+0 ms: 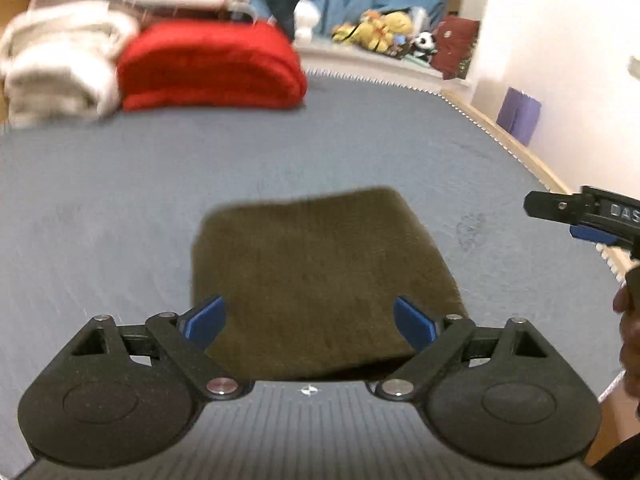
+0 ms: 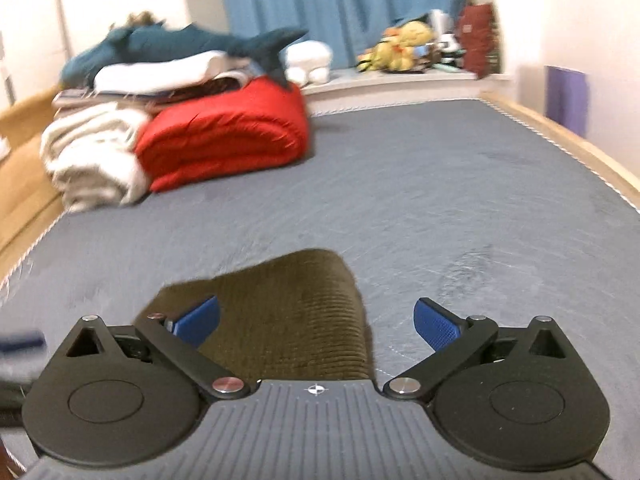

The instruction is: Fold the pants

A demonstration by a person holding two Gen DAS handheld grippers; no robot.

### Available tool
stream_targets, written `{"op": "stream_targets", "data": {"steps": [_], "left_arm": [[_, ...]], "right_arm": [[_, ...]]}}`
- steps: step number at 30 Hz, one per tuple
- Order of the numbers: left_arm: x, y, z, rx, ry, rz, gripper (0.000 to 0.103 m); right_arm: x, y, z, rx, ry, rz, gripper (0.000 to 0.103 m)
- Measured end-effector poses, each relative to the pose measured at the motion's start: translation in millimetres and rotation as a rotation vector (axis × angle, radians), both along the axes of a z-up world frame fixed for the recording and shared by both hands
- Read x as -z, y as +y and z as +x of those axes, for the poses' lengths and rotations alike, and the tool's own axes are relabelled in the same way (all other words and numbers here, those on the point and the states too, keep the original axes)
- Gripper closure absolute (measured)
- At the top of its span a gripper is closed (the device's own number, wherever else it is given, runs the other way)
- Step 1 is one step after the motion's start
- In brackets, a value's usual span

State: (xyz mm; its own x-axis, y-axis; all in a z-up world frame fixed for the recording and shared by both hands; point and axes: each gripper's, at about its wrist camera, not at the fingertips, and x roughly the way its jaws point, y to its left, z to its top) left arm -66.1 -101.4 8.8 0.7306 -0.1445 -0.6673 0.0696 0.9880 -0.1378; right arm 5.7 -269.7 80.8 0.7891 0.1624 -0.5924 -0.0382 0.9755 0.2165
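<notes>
The olive-brown corduroy pants (image 1: pixel 320 276) lie folded into a compact rectangle on the grey mattress (image 1: pixel 120 184). My left gripper (image 1: pixel 310 322) is open and empty, hovering over the near edge of the pants. The pants also show in the right wrist view (image 2: pixel 288 316), low and left of centre. My right gripper (image 2: pixel 316 322) is open and empty above their right edge. The right gripper also shows at the right edge of the left wrist view (image 1: pixel 576 216).
A red folded blanket (image 1: pixel 212 68) and cream blankets (image 1: pixel 60 64) are stacked at the far left of the mattress, with a blue shark plush (image 2: pixel 180 48) on top. Stuffed toys (image 2: pixel 404 46) sit on a far ledge. The wooden bed frame (image 2: pixel 560 136) runs along the right.
</notes>
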Motion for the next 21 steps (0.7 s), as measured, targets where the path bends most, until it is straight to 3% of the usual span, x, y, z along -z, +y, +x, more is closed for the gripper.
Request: {"op": "stream_targets", "data": {"steps": [2,4,6,8,10,12,16,21], "left_arm": [[12,-2,-4,-0.047,-0.016,0.021,0.000],[31,-9,-6,-0.089,-0.050,0.107,0.000],[48,-12,0,-0.117,0.018,0.164,0.000],[53,-9,3,-0.093,0.036,0.124,0.000],[54,-5,8,-0.108,0.025,0.144,0.000],[54,6,16,-0.147,0.023,0.141,0.000],[60,17,27,-0.175,0.084,0.108,0.000],[66,9,17,-0.130,0.115,0.093,0.000]], "right_arm": [[1,-2,-8,0.012,-0.008,-0.002,0.001],[9,3,-14,0.003,-0.006,-0.022,0.001],[26,6,-20,-0.022,-0.012,-0.043,0.001],[44,8,-24,-0.050,-0.022,-0.065,0.001],[61,15,-15,-0.039,0.081,-0.101,0.001],[66,15,-11,-0.096,0.084,-0.047,0.001],[72,26,-2,-0.089,0.112,-0.110,0.001],[80,36,8,-0.106,0.190,-0.093,0.001]]}}
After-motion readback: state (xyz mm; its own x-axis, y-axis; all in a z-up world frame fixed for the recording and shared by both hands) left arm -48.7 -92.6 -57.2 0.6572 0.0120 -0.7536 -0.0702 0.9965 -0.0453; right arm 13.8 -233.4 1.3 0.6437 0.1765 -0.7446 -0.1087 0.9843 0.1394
